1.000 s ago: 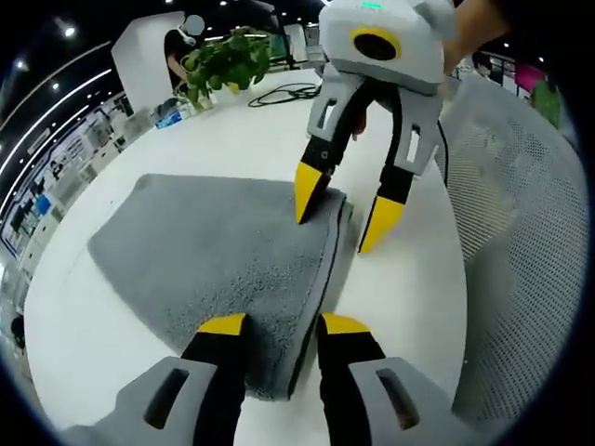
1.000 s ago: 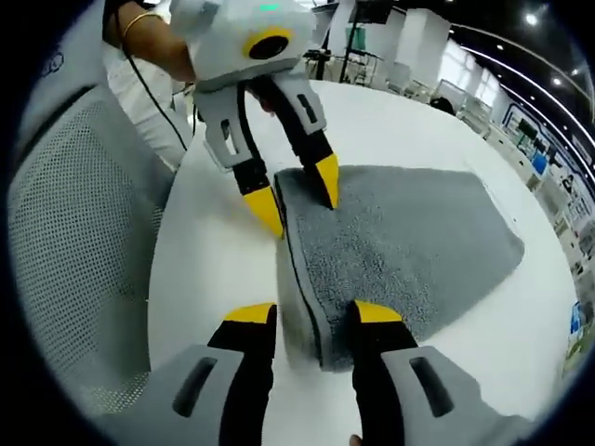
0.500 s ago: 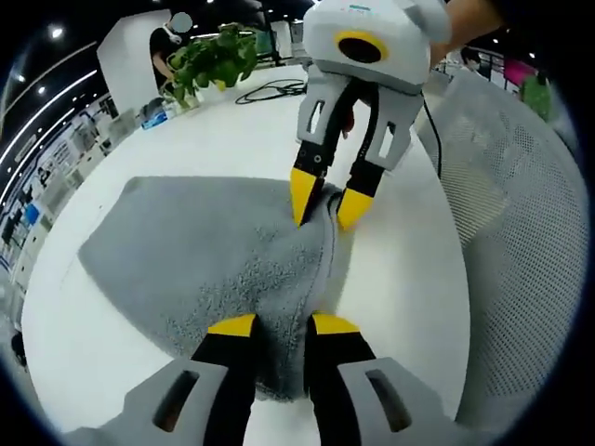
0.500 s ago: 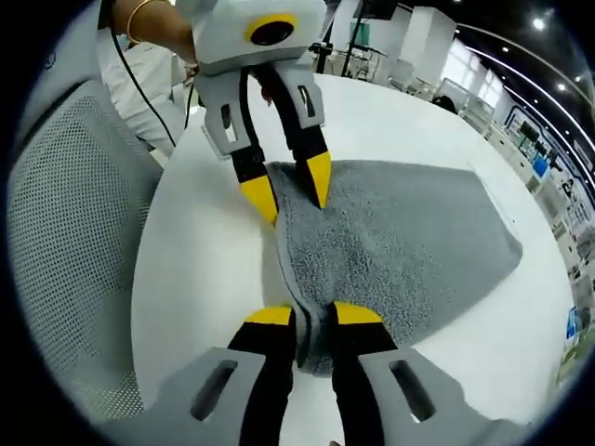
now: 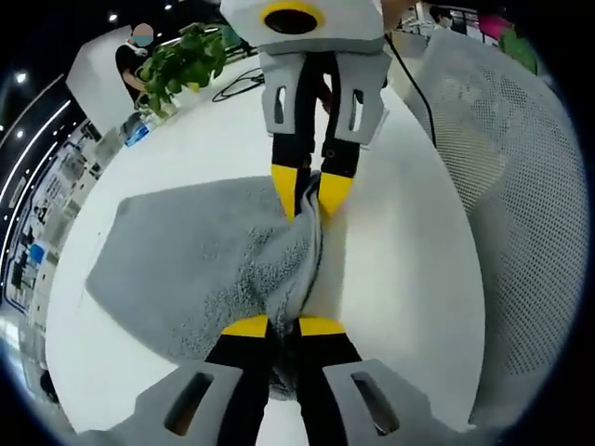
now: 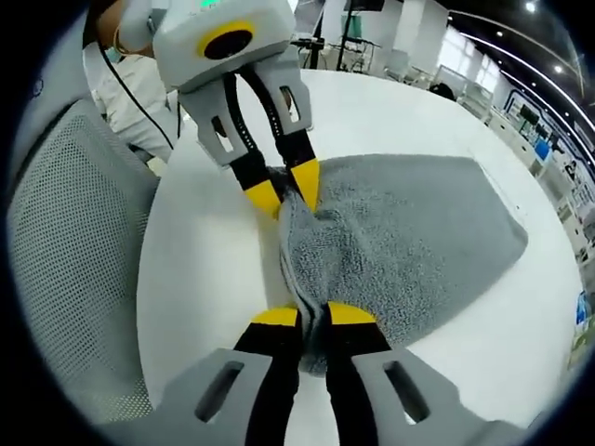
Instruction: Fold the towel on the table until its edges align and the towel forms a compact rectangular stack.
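1. The grey towel (image 5: 195, 260) is lying on the white bench (image 5: 400, 279), close to the bench edge that borders the mesh chair back (image 5: 521, 186).
2. The left gripper (image 5: 284, 327) is pinching one end of the towel's near edge, its yellow-tipped jaws clenched on the cloth with only the fabric between them.
3. The right gripper (image 6: 313, 316) is doing the same at the other end of that edge, its jaws clamped on the terry fold.
4. In the left gripper view the right gripper (image 5: 311, 190) is coming in from the top, tips closed on the towel; in the right gripper view the left gripper (image 6: 284, 190) is likewise gripping it.
5. Between the two grips the towel edge is bunching into a raised ridge, while the rest of the cloth is spreading flat toward the bench's far side.
6. A bare strip of bench is showing between the gripped edge and the chair-side bench edge.
7. Wider bare bench is lying beyond the towel's far edge.
8. A green plant (image 5: 181, 65) and a black cable (image 5: 237, 84) are sitting near the far bench edge, well apart from the towel.
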`<state>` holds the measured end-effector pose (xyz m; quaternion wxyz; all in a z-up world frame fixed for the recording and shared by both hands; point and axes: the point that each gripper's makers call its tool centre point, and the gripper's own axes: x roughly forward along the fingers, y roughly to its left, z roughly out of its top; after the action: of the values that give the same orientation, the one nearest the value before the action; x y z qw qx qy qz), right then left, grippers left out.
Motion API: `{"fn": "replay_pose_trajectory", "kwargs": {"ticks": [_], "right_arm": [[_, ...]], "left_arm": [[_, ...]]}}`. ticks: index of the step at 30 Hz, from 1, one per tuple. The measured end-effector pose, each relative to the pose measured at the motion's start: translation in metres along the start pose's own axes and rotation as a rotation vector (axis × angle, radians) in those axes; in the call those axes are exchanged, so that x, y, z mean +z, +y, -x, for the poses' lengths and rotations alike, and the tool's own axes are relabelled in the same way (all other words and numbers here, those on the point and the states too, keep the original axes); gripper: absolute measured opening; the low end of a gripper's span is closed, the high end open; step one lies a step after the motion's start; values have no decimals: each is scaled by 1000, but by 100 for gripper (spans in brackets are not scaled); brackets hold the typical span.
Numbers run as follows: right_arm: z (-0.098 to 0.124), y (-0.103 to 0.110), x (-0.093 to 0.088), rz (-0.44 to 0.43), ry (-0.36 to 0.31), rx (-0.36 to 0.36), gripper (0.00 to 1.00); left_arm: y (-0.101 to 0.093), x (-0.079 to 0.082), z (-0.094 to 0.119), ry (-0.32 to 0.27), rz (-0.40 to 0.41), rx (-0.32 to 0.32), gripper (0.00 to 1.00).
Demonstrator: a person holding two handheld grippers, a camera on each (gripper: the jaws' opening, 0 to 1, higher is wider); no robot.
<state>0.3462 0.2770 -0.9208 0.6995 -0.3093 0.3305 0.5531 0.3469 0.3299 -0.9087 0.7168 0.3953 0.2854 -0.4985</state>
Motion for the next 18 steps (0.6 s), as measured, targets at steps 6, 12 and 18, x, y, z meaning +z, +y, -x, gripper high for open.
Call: {"fn": "replay_pose_trajectory", "kwargs": {"ticks": [6,12,18], "right_arm": [[4,11,1,-80,-18,42,6],[8,31,-3,-103,-23,73,6],[14,55,-6,-87,-24,76,6]], "left_arm": [[-9,-1,3,-11,16,2,8],[-27,-1,8,-34,54,-4,8],[-49,0,15,-48,66,-18,8]]}}
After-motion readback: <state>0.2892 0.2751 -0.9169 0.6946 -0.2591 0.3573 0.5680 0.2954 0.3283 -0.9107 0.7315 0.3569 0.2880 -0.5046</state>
